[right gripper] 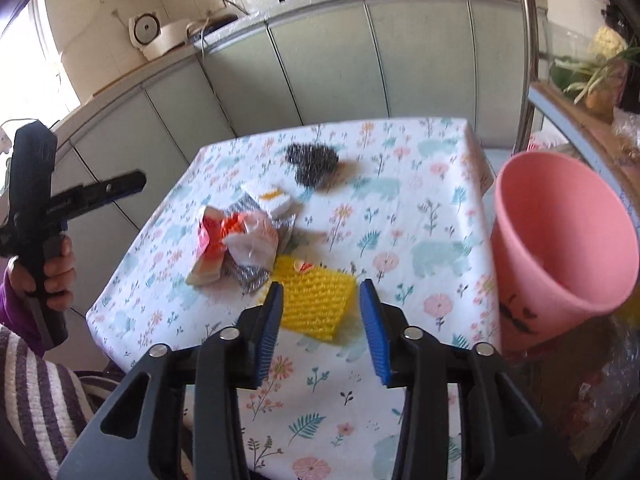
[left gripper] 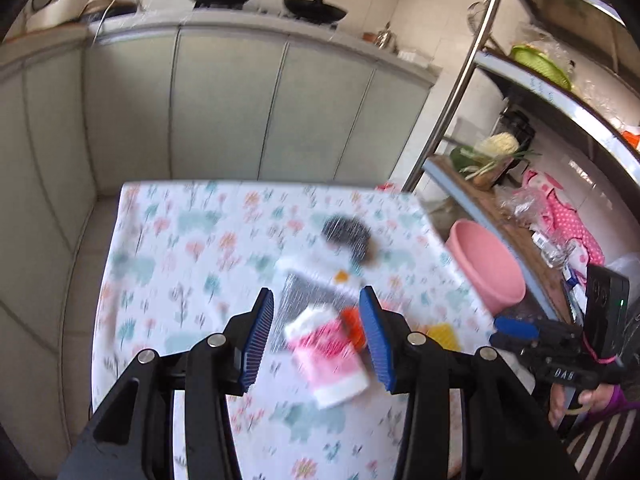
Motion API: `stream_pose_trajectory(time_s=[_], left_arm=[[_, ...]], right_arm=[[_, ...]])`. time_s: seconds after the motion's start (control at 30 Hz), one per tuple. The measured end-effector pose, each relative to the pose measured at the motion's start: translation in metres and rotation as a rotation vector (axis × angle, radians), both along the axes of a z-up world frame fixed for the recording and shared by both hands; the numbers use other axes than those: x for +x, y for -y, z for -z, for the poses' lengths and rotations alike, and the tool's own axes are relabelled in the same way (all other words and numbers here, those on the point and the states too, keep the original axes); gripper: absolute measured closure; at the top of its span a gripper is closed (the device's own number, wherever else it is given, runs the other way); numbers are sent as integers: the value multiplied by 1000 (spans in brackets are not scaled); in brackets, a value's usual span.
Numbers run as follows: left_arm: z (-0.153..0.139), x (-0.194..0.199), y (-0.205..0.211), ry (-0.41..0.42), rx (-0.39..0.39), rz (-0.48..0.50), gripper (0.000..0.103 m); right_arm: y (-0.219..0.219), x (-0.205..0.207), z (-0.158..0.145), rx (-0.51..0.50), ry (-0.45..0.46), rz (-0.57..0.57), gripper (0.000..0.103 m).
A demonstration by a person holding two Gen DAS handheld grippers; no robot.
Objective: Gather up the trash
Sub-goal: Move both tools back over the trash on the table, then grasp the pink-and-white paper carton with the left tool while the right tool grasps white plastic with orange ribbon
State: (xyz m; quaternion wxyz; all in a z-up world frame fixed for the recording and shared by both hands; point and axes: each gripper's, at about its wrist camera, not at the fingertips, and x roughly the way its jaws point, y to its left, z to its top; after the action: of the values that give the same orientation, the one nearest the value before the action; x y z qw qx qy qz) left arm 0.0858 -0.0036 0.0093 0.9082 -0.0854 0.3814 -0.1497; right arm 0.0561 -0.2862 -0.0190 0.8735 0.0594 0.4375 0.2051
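Observation:
A pile of trash lies mid-table: a pink-and-white wrapper point(left gripper: 328, 356), orange-red packaging point(right gripper: 214, 240), a clear crumpled bag point(right gripper: 254, 242), silver foil point(right gripper: 252, 276) and a white-orange piece point(right gripper: 274, 200). A yellow sponge point(right gripper: 316, 304) and a steel-wool scrubber point(right gripper: 314, 160) lie nearby. My left gripper point(left gripper: 318, 338) is open, hovering over the pink wrapper; it also shows at the left of the right wrist view point(right gripper: 120, 186). My right gripper point(right gripper: 320, 328) is open just before the yellow sponge; it shows in the left wrist view point(left gripper: 514, 330). A pink bin point(right gripper: 560, 248) stands at the table's right edge.
The table has a floral cloth point(right gripper: 400, 216). Grey-green kitchen cabinets point(left gripper: 224, 112) run behind it, with woks on the counter. A metal shelf rack point(left gripper: 532, 92) with vegetables and bags stands right of the table, close behind the bin.

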Motion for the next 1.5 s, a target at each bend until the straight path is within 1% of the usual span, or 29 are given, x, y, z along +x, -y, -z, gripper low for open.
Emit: stream_pose_trajectory(time_s=[0.1, 0.17, 0.4, 0.5, 0.57, 0.67, 0.83, 0.9, 0.93, 0.97, 1.0, 1.07, 1.1, 1.13, 1.23, 1.33, 1.5], left_arm=[[27, -5, 0, -95, -17, 3, 59], [38, -5, 6, -132, -40, 23, 59], [61, 2, 25, -207, -14, 59, 59], [67, 5, 32, -225, 8, 72, 59], [72, 9, 37, -243, 36, 67, 59], [76, 13, 40, -261, 49, 59, 59], [74, 14, 51, -233, 84, 85, 59], [75, 15, 53, -236, 80, 103, 60], [76, 15, 54, -237, 79, 106, 63], [77, 15, 54, -237, 76, 109, 69], [76, 15, 53, -231, 68, 113, 71], [73, 14, 51, -212, 53, 111, 82], [70, 13, 49, -198, 50, 105, 83], [67, 12, 46, -185, 49, 97, 87], [62, 11, 36, -163, 37, 66, 91], [59, 9, 23, -151, 7, 20, 91], [53, 6, 6, -124, -33, -27, 91]], right_arm=[[-8, 4, 9, -25, -29, -7, 61], [-11, 6, 13, -31, -42, -6, 61], [-19, 7, 22, -44, -69, -14, 61], [-21, 6, 21, -44, -59, -21, 61], [-22, 6, 19, -47, -48, -30, 61], [-25, 7, 18, -53, -39, -42, 61], [-29, 9, 18, -40, -23, -57, 61], [-33, 10, 16, -40, -10, -73, 61], [-35, 11, 15, -37, -7, -80, 61], [-37, 12, 14, -35, -5, -90, 61], [-39, 14, 14, -35, -4, -99, 61], [-43, 17, 14, -31, -5, -112, 61], [-46, 19, 13, -29, -6, -119, 61], [-49, 21, 12, -26, -3, -132, 61], [-60, 27, 10, -18, 3, -162, 61], [-74, 34, 8, -8, 12, -190, 61], [-87, 49, 10, 3, -1, -187, 61]])
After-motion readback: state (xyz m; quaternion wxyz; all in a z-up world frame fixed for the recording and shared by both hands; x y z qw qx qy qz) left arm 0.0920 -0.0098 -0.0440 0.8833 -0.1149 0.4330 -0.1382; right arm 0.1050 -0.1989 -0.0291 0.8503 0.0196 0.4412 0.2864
